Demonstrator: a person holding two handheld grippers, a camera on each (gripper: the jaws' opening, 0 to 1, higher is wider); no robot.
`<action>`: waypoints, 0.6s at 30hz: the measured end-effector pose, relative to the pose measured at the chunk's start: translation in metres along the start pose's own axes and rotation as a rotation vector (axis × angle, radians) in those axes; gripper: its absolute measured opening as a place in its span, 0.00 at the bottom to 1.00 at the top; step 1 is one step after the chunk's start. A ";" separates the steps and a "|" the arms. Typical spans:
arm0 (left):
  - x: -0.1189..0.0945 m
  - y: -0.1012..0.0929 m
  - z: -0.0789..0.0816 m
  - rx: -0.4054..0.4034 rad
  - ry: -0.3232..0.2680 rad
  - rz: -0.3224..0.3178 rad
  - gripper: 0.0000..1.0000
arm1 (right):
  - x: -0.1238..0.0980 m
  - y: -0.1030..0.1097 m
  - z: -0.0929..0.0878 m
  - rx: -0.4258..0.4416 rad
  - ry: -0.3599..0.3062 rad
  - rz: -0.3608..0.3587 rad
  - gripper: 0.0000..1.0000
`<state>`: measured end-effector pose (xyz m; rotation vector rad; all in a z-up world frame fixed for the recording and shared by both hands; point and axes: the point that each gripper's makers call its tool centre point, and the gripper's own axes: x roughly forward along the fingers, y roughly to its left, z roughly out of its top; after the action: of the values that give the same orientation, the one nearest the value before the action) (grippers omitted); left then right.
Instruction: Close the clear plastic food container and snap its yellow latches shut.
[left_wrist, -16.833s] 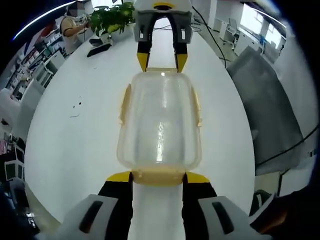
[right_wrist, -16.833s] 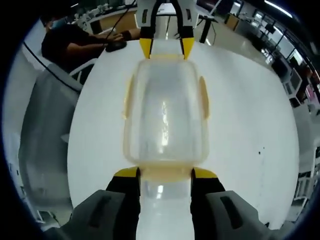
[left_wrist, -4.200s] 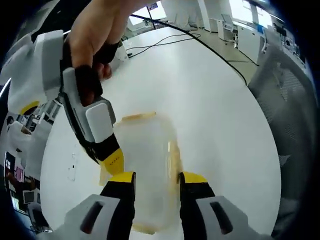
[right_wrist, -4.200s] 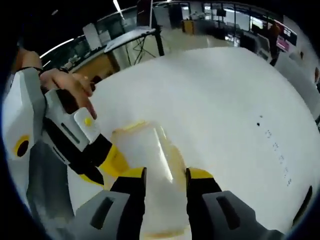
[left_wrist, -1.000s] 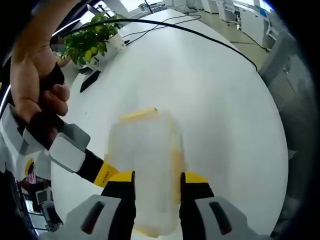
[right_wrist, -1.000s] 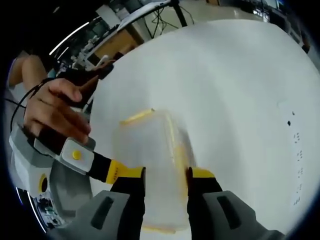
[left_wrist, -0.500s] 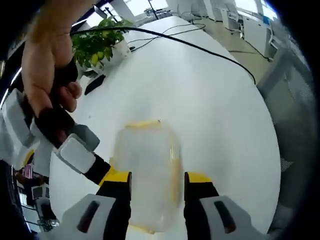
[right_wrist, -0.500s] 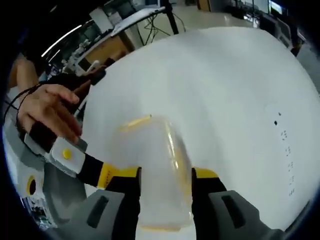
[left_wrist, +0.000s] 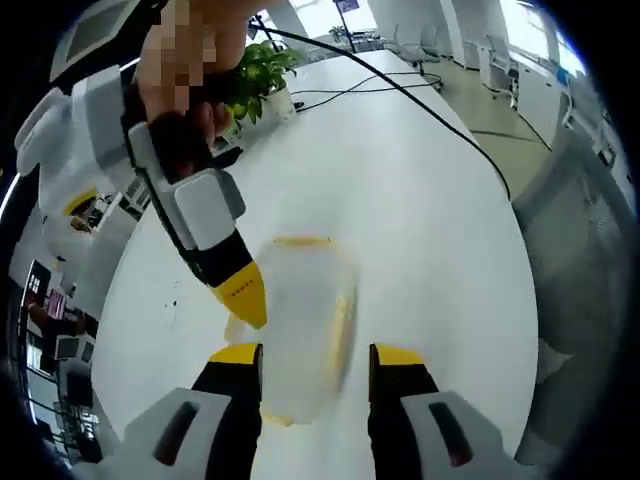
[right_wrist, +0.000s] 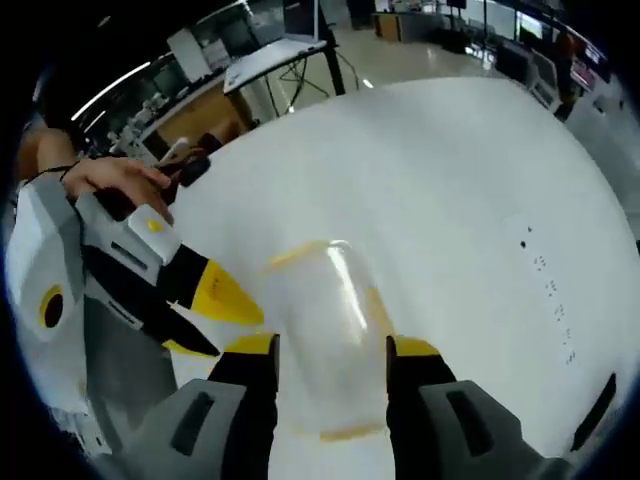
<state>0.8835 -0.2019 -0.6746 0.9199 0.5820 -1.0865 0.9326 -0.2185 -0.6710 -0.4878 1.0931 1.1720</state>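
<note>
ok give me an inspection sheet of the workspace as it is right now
surface: white table, bare around the job; small dark marks near one edge.
job's things: clear container with its lid on, lying on the table between both grippers' jaws; yellow latches at its ends and sides, blurred, so seating cannot be told.
clutter: potted plant and a dark object beside it at the far end.
grippers: left gripper open, jaws either side of the container; right gripper open, likewise astride it; a hand holds the left one.
cables: black cable running across the table.
surroundings: office with desks, a grey chair at the table's edge.
</note>
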 end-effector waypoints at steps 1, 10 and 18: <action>-0.002 0.001 -0.002 -0.009 -0.001 0.001 0.36 | -0.002 0.003 -0.001 0.001 -0.001 -0.003 0.39; -0.018 0.020 -0.010 -0.157 -0.060 0.060 0.35 | -0.005 0.018 -0.008 -0.006 -0.031 -0.068 0.40; -0.023 0.024 -0.019 -0.248 -0.112 0.111 0.35 | -0.006 0.027 -0.012 0.026 -0.118 -0.144 0.42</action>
<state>0.8978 -0.1705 -0.6581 0.6629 0.5523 -0.9361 0.9032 -0.2213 -0.6654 -0.4642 0.9550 1.0455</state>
